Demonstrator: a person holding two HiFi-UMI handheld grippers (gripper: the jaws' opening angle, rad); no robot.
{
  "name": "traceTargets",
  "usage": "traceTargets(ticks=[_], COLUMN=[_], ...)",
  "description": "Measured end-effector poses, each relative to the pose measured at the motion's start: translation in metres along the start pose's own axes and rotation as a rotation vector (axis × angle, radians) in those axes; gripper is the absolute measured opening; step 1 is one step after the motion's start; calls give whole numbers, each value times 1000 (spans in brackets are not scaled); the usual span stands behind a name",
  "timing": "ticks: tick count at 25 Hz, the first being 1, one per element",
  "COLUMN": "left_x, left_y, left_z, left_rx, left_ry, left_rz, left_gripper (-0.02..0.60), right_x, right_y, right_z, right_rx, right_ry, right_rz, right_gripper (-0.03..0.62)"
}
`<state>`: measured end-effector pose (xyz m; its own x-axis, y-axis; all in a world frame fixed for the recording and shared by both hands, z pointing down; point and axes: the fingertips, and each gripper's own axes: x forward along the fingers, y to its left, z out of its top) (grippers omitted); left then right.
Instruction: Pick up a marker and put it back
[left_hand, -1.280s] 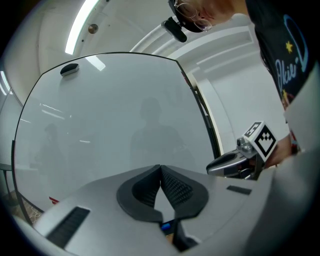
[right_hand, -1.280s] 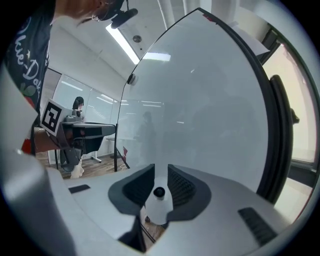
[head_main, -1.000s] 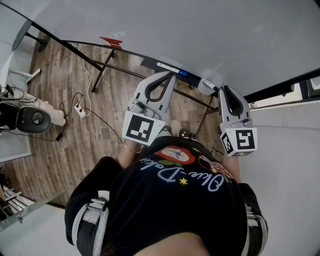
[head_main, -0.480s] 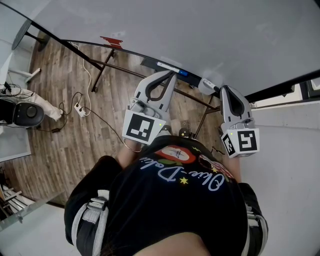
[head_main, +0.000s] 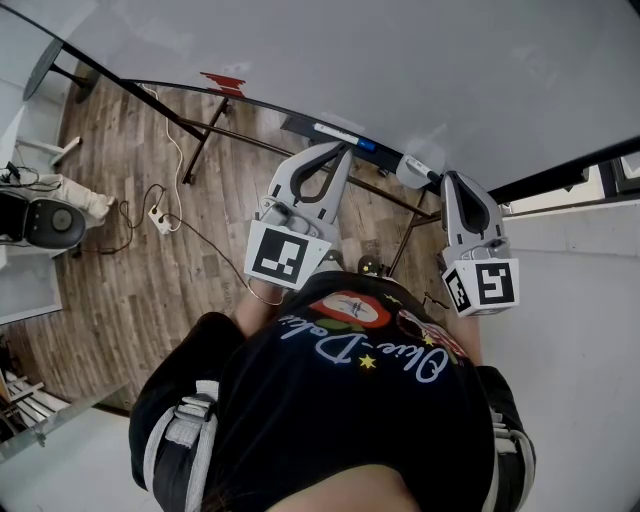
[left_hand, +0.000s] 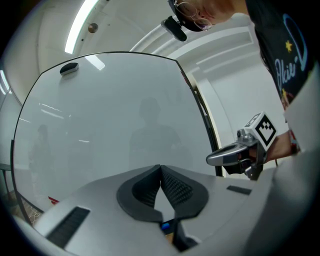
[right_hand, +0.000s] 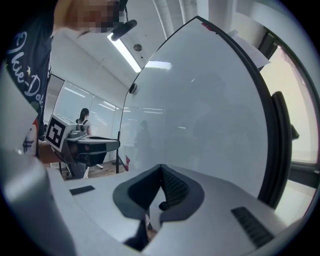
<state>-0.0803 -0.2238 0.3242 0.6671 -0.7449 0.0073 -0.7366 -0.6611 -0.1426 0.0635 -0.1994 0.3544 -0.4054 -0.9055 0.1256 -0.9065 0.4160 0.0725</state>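
Observation:
I stand in front of a whiteboard (head_main: 420, 60) with a tray (head_main: 300, 126) along its lower edge. A white marker with a blue cap (head_main: 345, 136) lies on the tray, just past the tips of my left gripper (head_main: 345, 150), which is shut and empty. A second marker (head_main: 414, 172), white with a dark end, sits further right. My right gripper (head_main: 443, 180) is shut on its dark end. In the right gripper view a small dark round tip (right_hand: 162, 205) shows between the pads (right_hand: 172, 190). The left gripper view shows the pads (left_hand: 172, 187) meeting, with the blue cap (left_hand: 164, 226) below.
A red piece (head_main: 222, 82) sits at the board's far left edge. The stand's dark legs (head_main: 205, 135) reach down to the wooden floor, where cables and a power strip (head_main: 160, 218) lie. A black rolling object (head_main: 45, 222) is at the far left. A white wall (head_main: 580, 360) closes the right.
The right gripper's jaws have closed on the marker's dark end beside the tray. The left gripper has held still. The black object on the floor has slid left.

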Motion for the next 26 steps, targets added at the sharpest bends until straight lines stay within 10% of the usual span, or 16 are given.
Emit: traceTargets(ticks=[26], left_x=[2], left_y=[-4], left_z=[1], left_rx=[-6], left_ry=[-3], left_rz=[-7], left_gripper=[3], right_x=[-4], right_y=[-3], right_z=[2], right_rx=[5], right_ry=[-6], right_rz=[-10], right_gripper=[0])
